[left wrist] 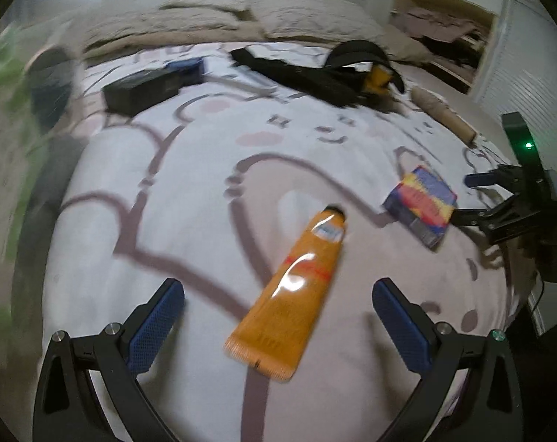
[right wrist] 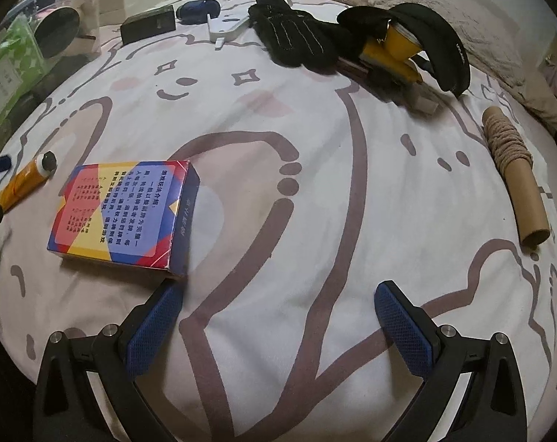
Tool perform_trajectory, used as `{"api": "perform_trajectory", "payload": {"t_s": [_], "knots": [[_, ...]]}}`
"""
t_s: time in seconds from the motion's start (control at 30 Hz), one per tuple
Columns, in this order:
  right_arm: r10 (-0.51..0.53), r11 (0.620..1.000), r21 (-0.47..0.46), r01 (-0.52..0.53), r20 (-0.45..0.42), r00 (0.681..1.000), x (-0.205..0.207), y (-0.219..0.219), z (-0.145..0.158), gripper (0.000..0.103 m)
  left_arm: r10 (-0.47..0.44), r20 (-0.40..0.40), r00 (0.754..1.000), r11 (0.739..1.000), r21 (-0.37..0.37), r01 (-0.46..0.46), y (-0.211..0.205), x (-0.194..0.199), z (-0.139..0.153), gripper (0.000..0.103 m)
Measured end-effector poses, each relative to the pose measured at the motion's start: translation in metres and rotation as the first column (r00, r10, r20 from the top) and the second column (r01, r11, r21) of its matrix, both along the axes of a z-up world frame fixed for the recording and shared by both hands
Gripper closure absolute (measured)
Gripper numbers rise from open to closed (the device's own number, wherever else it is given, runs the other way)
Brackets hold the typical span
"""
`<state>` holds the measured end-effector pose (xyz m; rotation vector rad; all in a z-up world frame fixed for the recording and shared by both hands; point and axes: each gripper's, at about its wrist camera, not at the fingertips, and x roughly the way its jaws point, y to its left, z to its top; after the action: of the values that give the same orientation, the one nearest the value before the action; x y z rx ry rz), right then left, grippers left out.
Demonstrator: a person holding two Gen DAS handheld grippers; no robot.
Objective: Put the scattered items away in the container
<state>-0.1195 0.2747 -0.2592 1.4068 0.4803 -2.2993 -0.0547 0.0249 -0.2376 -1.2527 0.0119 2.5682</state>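
Observation:
An orange tube (left wrist: 293,294) with a black cap lies on the patterned bedsheet (left wrist: 190,184), between and just ahead of the open fingers of my left gripper (left wrist: 278,294). A colourful card box (left wrist: 422,204) lies to its right. In the right wrist view the same card box (right wrist: 125,213) sits just ahead of the left finger of my open right gripper (right wrist: 278,294), which holds nothing. The orange tube (right wrist: 25,180) shows at the far left there. The right gripper (left wrist: 470,199) appears at the right edge of the left wrist view, open. A clear plastic container (right wrist: 27,37) stands at the far left.
Black gloves (right wrist: 296,37), a black band with a yellow item (right wrist: 400,48), a black box (right wrist: 149,24), a dark blue case (right wrist: 199,9) and a white piece (right wrist: 226,29) lie farther back. A cardboard tube wound with twine (right wrist: 514,169) lies at the right. Beige bedding (left wrist: 204,11) lines the back.

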Motion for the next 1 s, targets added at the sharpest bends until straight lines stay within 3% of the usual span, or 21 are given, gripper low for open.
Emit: {"api": "perform_trajectory", "payload": {"t_s": [0.13,0.2,0.37,0.47,0.53,0.67,0.8,1.0], "knots": [[-0.001,1.000,-0.016,0.001,0.003,1.000,-0.002,0.002,0.000,0.000,-0.075,0.022,0.997,0.997,0.004,0.075,0.009,-0.019,-0.002,0.008],[-0.002,1.000,-0.024,0.002,0.011,1.000,-0.003,0.003,0.000,0.000,-0.096,0.045,0.994,0.995,0.009,0.096,0.011,-0.026,-0.005,0.026],[-0.010,0.995,-0.094,0.016,0.061,0.998,-0.009,0.012,-0.002,0.000,-0.144,0.045,0.989,0.989,-0.025,0.145,0.018,-0.033,-0.006,0.044],[-0.002,0.996,-0.089,0.007,0.058,0.998,-0.007,0.011,0.000,0.000,-0.184,0.042,0.982,0.982,-0.028,0.185,0.023,-0.030,-0.006,0.056],[-0.001,0.997,-0.074,0.005,0.060,0.998,-0.006,0.006,0.002,0.000,-0.202,0.041,0.978,0.978,-0.046,0.204,0.029,-0.026,-0.007,0.058],[0.129,0.984,-0.132,-0.121,0.058,0.990,0.005,-0.013,0.019,0.000,-0.197,0.030,0.980,0.978,-0.069,0.198,0.036,-0.016,-0.009,0.059],[0.235,0.966,-0.116,-0.230,0.034,0.971,0.020,-0.044,0.033,0.000,-0.143,0.027,0.989,0.989,-0.040,0.144,0.032,-0.014,-0.009,0.073],[0.220,0.974,-0.081,-0.211,0.128,0.967,0.017,-0.083,0.024,0.000,-0.101,0.025,0.995,0.995,-0.006,0.101,0.030,-0.005,-0.009,0.074]]}}
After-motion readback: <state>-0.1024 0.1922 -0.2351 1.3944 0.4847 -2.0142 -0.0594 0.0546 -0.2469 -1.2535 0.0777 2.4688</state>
